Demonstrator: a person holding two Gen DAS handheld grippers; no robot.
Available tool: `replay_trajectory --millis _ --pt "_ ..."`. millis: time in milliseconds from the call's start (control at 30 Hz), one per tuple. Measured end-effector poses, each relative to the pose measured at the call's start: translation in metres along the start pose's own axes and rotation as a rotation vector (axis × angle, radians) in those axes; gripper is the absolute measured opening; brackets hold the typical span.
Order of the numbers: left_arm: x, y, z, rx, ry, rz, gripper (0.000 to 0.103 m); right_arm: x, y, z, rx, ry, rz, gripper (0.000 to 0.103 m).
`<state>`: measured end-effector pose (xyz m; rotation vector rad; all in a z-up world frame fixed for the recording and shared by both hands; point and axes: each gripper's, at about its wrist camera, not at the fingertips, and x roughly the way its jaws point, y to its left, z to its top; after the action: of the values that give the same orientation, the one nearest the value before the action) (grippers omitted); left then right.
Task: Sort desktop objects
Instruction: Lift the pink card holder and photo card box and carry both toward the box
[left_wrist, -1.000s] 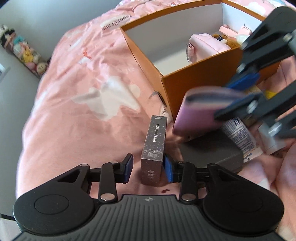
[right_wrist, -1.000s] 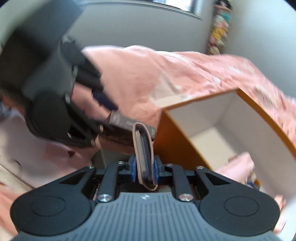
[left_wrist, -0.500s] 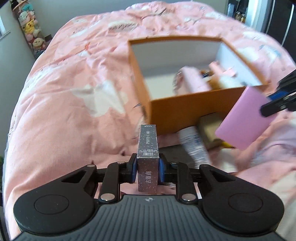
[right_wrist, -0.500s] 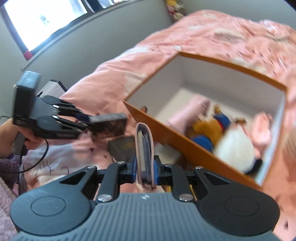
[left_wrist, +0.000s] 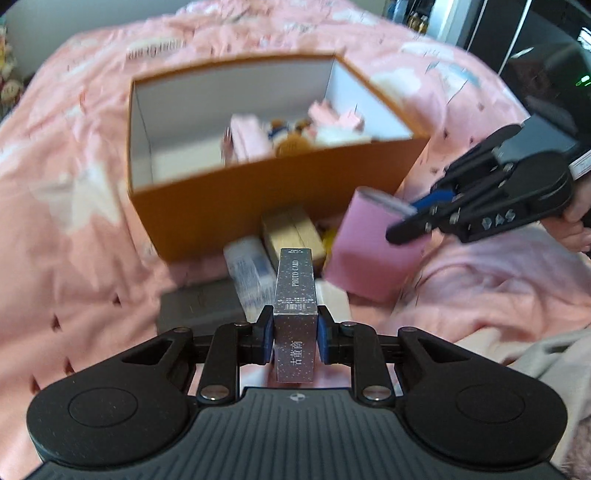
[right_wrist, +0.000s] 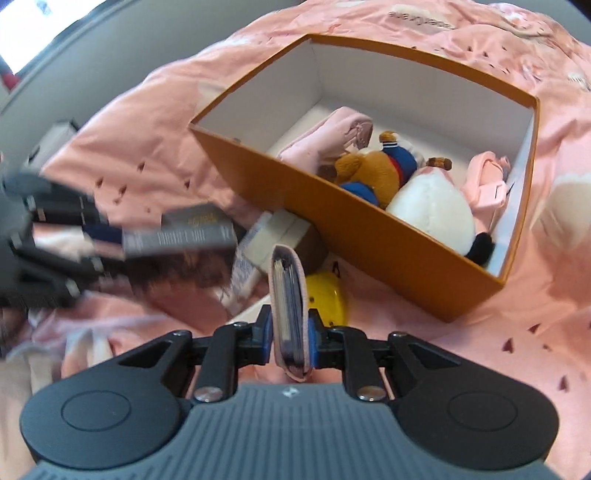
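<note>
A: Where did you have the two items?

B: Your left gripper (left_wrist: 295, 341) was clamped on the card box (left_wrist: 295, 306), held at 6 o'clock in its view, short of the orange box (left_wrist: 258, 199) at 12. Your right gripper (right_wrist: 290, 338) was clamped on the pink wallet (right_wrist: 290, 314), with the orange box (right_wrist: 369, 236) at 1 o'clock.

A: Handling?

B: The card box looked stiff, light cardboard; your grip across its narrow sides seemed sound. The wallet looked soft and stuffed, likely to bulge, so holding it across the flat faces near the fold suited it.

A: Any writing?

B: "PHOTO CARD" ran along the box's top. Chinese characters sat on its near end. The rest was too small to read.
</note>
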<state>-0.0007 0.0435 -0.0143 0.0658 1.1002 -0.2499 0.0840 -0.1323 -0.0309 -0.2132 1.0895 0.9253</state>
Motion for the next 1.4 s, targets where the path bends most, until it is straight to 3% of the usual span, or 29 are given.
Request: replay_trajectory --millis 133,567,733,800,867,1000,1167,1267,1400 --pt "0.014 -0.001 -0.008 -0.006 0.059 0.009 0.026 0.006 0.002 -0.010 0.025 -0.020 0.000 0.024" --pt "0.029 -0.004 -0.010 0.009 0.111 0.017 0.032 0.012 0.000 -0.049 0.092 0.035 0.005 0.036" --pt "0.037 -0.011 -0.012 0.030 0.101 0.042 0.032 0.020 0.000 -0.057 0.117 0.019 -0.010 0.036" --pt "0.037 -0.015 -0.013 0.042 0.094 0.054 0.030 0.019 0.002 -0.057 0.113 0.010 -0.029 0.024" --pt "0.033 -0.016 -0.012 0.050 0.075 0.063 0.027 0.015 0.002 -0.056 0.118 -0.002 -0.026 0.022" --pt "0.018 -0.019 -0.003 0.079 0.056 0.064 0.026 -0.004 0.001 -0.050 0.131 -0.043 -0.008 0.021" --pt "0.002 -0.018 0.014 0.104 0.079 0.018 0.026 -0.022 0.004 -0.031 0.076 -0.029 -0.015 0.021" --pt "0.016 -0.016 0.022 0.112 0.115 0.016 0.026 -0.011 0.003 -0.020 0.071 0.001 -0.017 0.021" --pt "0.033 -0.013 0.025 0.059 0.048 0.022 0.026 0.012 -0.001 -0.013 0.108 -0.013 -0.041 0.021"
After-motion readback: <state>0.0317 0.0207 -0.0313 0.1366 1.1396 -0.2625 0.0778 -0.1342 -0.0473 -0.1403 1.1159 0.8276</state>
